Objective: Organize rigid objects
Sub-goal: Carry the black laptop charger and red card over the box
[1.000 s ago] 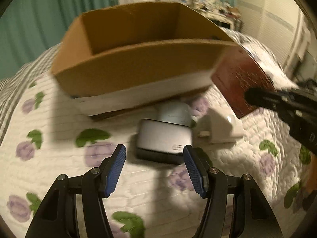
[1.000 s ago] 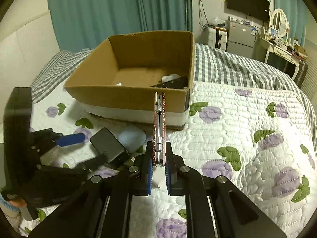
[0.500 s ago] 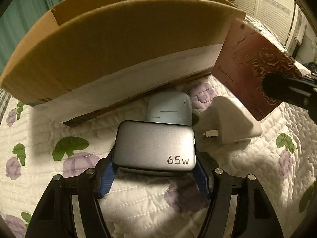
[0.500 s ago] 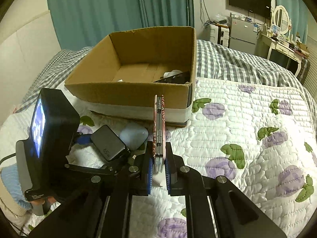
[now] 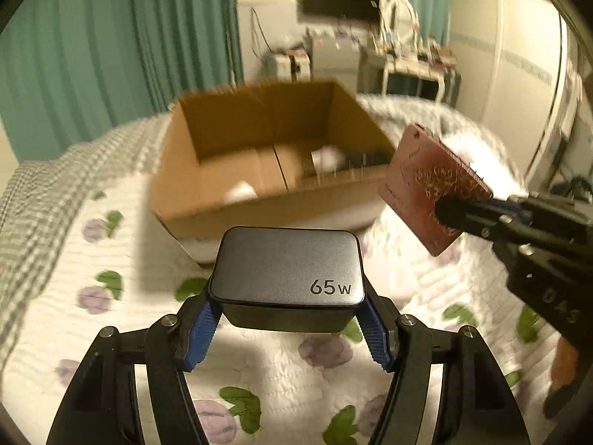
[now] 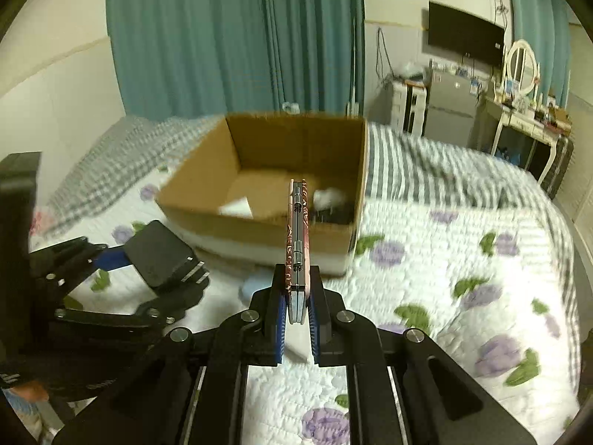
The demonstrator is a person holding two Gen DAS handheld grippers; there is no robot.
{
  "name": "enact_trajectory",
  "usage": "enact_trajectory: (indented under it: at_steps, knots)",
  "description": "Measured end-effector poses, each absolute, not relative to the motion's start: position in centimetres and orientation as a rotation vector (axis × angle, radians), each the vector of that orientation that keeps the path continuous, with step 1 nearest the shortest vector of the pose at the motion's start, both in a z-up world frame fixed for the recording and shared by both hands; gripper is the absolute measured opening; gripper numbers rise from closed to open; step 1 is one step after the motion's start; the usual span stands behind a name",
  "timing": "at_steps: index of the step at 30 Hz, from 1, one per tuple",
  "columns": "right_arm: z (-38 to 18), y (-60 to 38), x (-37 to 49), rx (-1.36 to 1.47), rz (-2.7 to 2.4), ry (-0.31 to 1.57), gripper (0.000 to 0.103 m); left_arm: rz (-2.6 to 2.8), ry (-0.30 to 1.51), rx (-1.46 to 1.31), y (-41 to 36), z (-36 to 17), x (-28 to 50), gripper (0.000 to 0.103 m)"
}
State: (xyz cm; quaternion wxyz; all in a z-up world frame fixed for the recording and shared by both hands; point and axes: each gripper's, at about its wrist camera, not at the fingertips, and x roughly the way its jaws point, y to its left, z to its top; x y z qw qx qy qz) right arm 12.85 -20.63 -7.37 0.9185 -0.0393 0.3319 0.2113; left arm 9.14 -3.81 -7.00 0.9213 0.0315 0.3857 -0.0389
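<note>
Grey charger (image 5: 288, 273): clamped in left gripper (image 5: 288, 324), lower centre; smooth sides, may slip.
Case (image 6: 296, 237): pinched edge-on by right gripper (image 6: 296, 324); may twist.
Box (image 5: 259, 207): centre frame; near rim could snag either load.

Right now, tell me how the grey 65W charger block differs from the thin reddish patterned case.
The grey 65W charger block is thick and plain; the thin reddish patterned case is flat, hinged and ornamented. The charger lies level in the left gripper; the case stands on edge in the right gripper. Both are held above the quilt, short of the cardboard box.
</note>
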Motion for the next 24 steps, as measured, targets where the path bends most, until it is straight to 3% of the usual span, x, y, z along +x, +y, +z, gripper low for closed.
enact_trajectory:
  at_steps: [7, 13, 19, 24]
  knots:
    - [-1.6, -19.9, 14.0, -0.097, 0.453, 0.56, 0.009, -0.05, 0.683, 0.022, -2.8, -0.9, 10.2, 0.068]
    - [1.9, -18.1, 17.4, -0.106, 0.468, 0.48, 0.009, -0.033, 0.644, 0.01, -2.1, 1.0, 14.1, 0.068]
    - [2.6, -15.7, 21.8, -0.132, 0.476, 0.449, 0.009, -0.029, 0.635, 0.021, -1.2, 1.1, 19.6, 0.068]
    - [0.3, -14.4, 25.3, -0.129, 0.47, 0.483, 0.009, -0.01, 0.684, 0.009, -0.4, -2.1, 23.4, 0.068]
